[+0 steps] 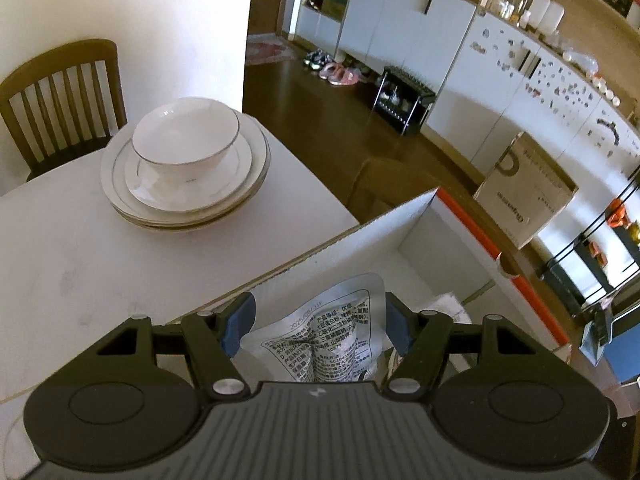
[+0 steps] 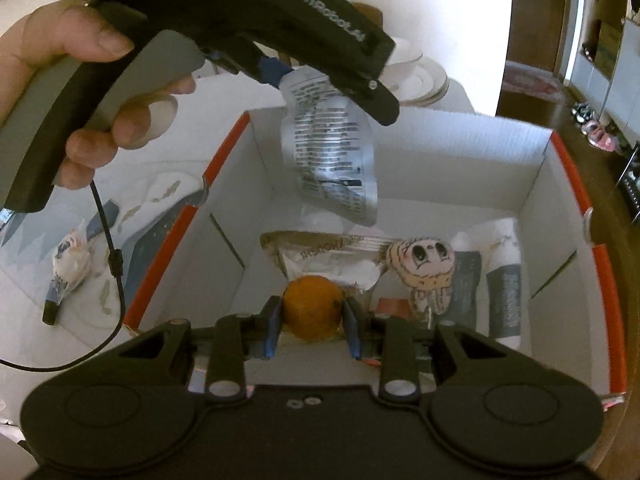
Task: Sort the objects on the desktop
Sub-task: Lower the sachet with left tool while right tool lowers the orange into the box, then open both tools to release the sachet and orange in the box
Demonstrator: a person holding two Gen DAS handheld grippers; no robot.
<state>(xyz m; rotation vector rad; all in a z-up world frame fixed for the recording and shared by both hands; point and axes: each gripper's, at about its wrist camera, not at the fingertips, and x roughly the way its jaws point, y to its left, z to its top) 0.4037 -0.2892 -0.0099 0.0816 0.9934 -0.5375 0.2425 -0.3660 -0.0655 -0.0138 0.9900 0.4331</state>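
Silver foil is what the left gripper (image 1: 316, 328) is clamped on: a printed pouch (image 1: 320, 340) is pinched at its top edge between the blue pads and hangs with its long axis pointing down into the white cardboard box (image 2: 536, 184). In the right wrist view the pouch (image 2: 332, 156) is seen dangling above the far half of the box, its lower end clear of the packets lying on the box floor, so only a drop appears to be needed. An orange (image 2: 313, 306) is held by the right gripper (image 2: 312, 320), its jaws set narrow against the fruit's two sides, and it is carried over the near part of the same box, above a flat snack packet (image 2: 320, 260) and beside a cartoon-printed packet (image 2: 426, 268). Of the two loads, the orange seems the lower and nearer to the box floor. A wrapped item (image 2: 70, 266) is left on the table (image 1: 80, 264) outside the box's orange-edged wall, on the left hand's (image 2: 80, 80) side. Stacked plates with a bowl (image 1: 186, 136) stand well apart.
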